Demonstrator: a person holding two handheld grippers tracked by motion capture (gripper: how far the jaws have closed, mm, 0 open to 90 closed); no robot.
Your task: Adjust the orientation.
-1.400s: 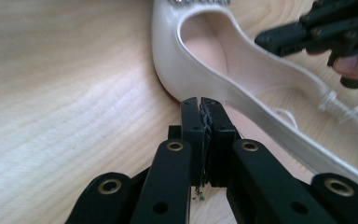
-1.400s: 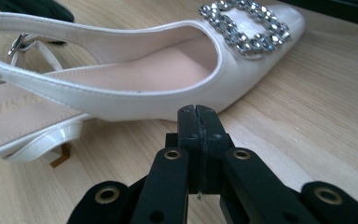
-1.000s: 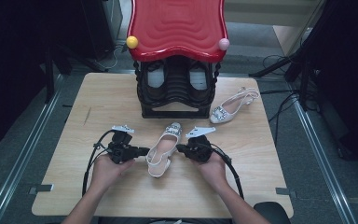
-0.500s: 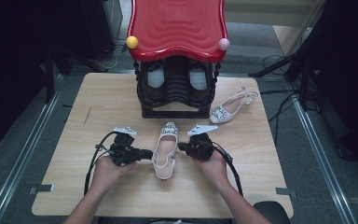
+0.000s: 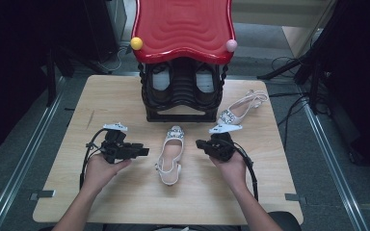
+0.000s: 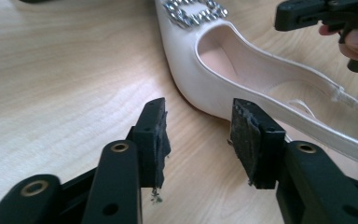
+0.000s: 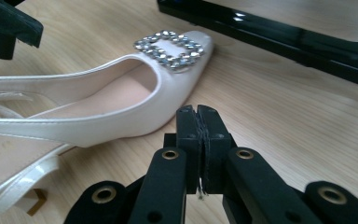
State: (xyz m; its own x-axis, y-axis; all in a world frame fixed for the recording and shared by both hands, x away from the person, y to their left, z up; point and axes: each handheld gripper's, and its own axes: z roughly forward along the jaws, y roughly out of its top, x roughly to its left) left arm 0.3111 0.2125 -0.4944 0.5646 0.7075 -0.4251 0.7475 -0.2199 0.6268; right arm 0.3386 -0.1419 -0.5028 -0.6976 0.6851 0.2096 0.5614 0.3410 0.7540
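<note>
Nearest me, the person's hands come in over the table (image 5: 125, 202) edge, a gripper in each. The left gripper (image 5: 144, 151) has just been opening; its jaws stand apart with nothing between them, just beside the shoe (image 5: 170, 156). The right gripper (image 5: 200, 143) is clenched on nothing, its pads pressed together, close to the shoe's other side. The shoe lies flat between the two, its jewelled buckle (image 7: 170, 48) pointing away toward the black rack (image 5: 182, 94). A second shoe (image 5: 241, 108) rests to the rack's right. A red top (image 5: 183, 26) caps the rack.
</note>
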